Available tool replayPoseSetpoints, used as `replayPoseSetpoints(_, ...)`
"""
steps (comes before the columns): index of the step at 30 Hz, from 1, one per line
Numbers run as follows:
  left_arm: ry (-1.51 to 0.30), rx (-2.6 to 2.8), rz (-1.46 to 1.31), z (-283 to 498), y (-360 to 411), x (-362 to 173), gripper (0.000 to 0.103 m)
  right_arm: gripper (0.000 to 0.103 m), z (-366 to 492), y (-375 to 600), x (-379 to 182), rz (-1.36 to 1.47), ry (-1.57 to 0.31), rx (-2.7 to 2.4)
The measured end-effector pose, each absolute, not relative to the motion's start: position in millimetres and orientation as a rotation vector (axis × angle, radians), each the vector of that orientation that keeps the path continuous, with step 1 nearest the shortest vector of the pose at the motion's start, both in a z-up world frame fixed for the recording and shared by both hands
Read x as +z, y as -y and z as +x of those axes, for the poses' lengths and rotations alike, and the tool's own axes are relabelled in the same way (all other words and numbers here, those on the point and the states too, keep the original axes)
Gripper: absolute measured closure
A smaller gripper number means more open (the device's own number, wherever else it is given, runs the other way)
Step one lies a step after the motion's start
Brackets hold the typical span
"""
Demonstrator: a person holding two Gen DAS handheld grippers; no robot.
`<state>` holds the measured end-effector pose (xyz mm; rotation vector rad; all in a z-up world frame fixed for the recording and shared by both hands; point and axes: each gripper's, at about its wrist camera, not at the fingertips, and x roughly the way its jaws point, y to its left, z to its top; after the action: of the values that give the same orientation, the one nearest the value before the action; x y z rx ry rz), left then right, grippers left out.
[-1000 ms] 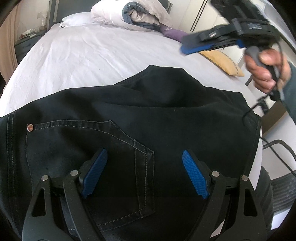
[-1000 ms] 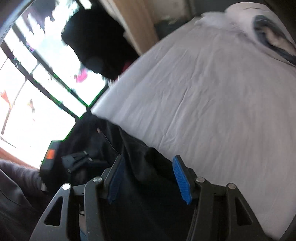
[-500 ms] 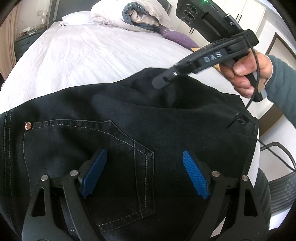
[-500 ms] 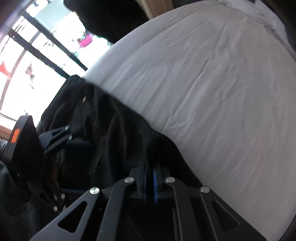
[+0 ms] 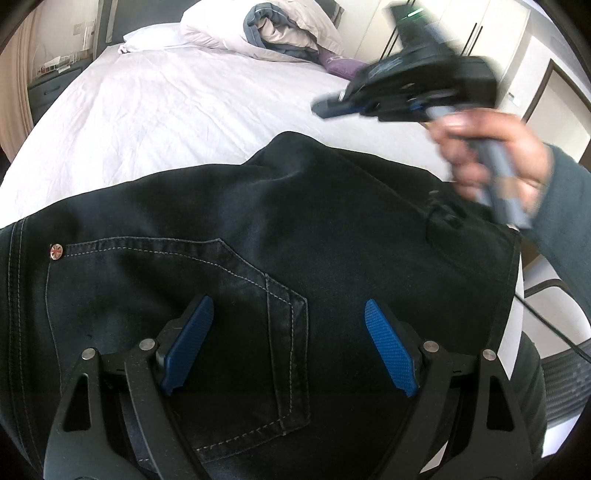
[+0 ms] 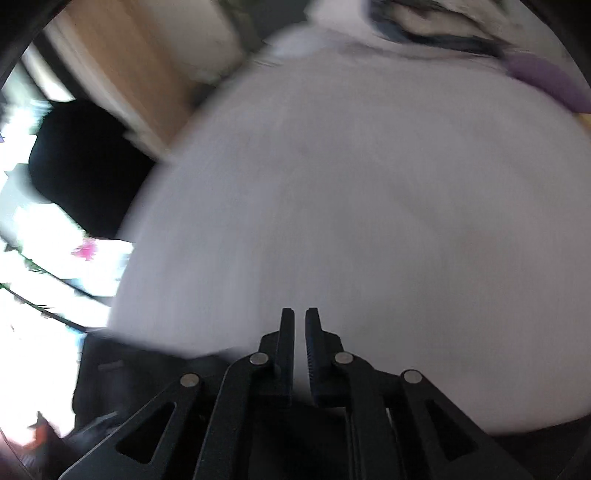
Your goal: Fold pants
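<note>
Black folded pants (image 5: pixel 258 221) lie on the white bed, back pocket up with pale stitching and a copper rivet. My left gripper (image 5: pixel 288 343) is open just above the pocket, its blue pads apart and holding nothing. My right gripper (image 5: pixel 334 107) shows in the left wrist view, held in a hand above the far right part of the pants, blurred. In the right wrist view the right gripper (image 6: pixel 300 325) has its jaws nearly together with nothing between them, above the bed sheet. The pants edge (image 6: pixel 147 369) shows dark at the lower left there.
The white bed sheet (image 5: pixel 166 110) stretches away behind the pants. A bundled duvet and pillows (image 5: pixel 266 33) lie at the head, with a purple cushion (image 5: pixel 343 66). A nightstand (image 5: pixel 51 85) stands far left. A cable and chair (image 5: pixel 554 354) are at the right edge.
The right gripper closed down at the pants' far edge half a second ago and has now lifted up and away, still closed and empty. The left gripper has not moved.
</note>
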<state>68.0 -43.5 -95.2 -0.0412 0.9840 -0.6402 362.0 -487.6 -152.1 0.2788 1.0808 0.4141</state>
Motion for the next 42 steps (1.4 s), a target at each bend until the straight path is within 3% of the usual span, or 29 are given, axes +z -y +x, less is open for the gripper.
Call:
replayPoseSetpoints(3,-0.983,-0.639,-0.039,69,44,-95,0.019,0.089,320,448,-149,0.319,-1.086,0.715)
replayPoseSetpoints(6,-0.983,-0.637,-0.035,68,45,-96,0.019,0.088,307,425,-183,0.262,-1.187,0.753)
replayPoseSetpoints(7,-0.985,-0.635,-0.034,69,46,-97,0.019,0.103,312,433,-201,0.267,-1.234,0.69)
replayPoseSetpoints(9,-0.987,-0.635,-0.03,67,47,-95,0.019,0.103,322,475,-222,0.484,-1.232,0.67)
replayPoseSetpoints(14,-0.99,-0.625,-0.014,66,54,-95,0.019,0.098,308,589,-208,0.556,-1.097,0.294)
replayPoseSetpoints(15,-0.99,-0.619,-0.002,66,56,-94,0.019,0.09,300,617,-205,0.583,-1.09,0.174)
replayPoseSetpoints(18,-0.988,-0.606,0.022,65,61,-94,0.019,0.087,261,646,-166,0.649,-0.932,0.221)
replayPoseSetpoints(21,-0.99,-0.594,0.045,65,67,-94,0.019,0.046,236,624,-166,0.687,-0.907,0.355)
replayPoseSetpoints(22,-0.991,-0.592,0.049,63,71,-96,0.019,0.043,230,617,-181,0.68,-0.938,0.362)
replayPoseSetpoints(23,-0.993,-0.591,0.052,61,74,-97,0.019,0.045,228,614,-196,0.676,-0.976,0.334)
replayPoseSetpoints(24,-0.994,-0.591,0.052,62,75,-97,0.019,0.078,223,623,-214,0.714,-1.008,0.294)
replayPoseSetpoints(25,-0.995,-0.592,0.052,62,76,-97,0.019,0.103,218,642,-225,0.796,-0.99,0.255)
replayPoseSetpoints(28,-0.995,-0.589,0.059,64,78,-98,0.019,0.103,190,717,-236,0.983,-0.892,0.081)
replayPoseSetpoints(34,-0.994,-0.587,0.063,64,82,-96,0.019,0.103,121,838,-214,0.946,-0.712,-0.312)
replayPoseSetpoints(35,-0.994,-0.585,0.065,63,82,-98,0.019,0.101,110,850,-201,0.927,-0.687,-0.397)
replayPoseSetpoints(37,-0.993,-0.582,0.071,64,80,-102,0.019,0.076,96,857,-181,0.947,-0.625,-0.396)
replayPoseSetpoints(39,-0.993,-0.577,0.082,64,83,-103,0.018,0.057,94,838,-170,1.005,-0.576,-0.225)
replayPoseSetpoints(42,-0.994,-0.572,0.091,64,88,-102,0.018,0.051,100,764,-179,1.008,-0.62,0.064)
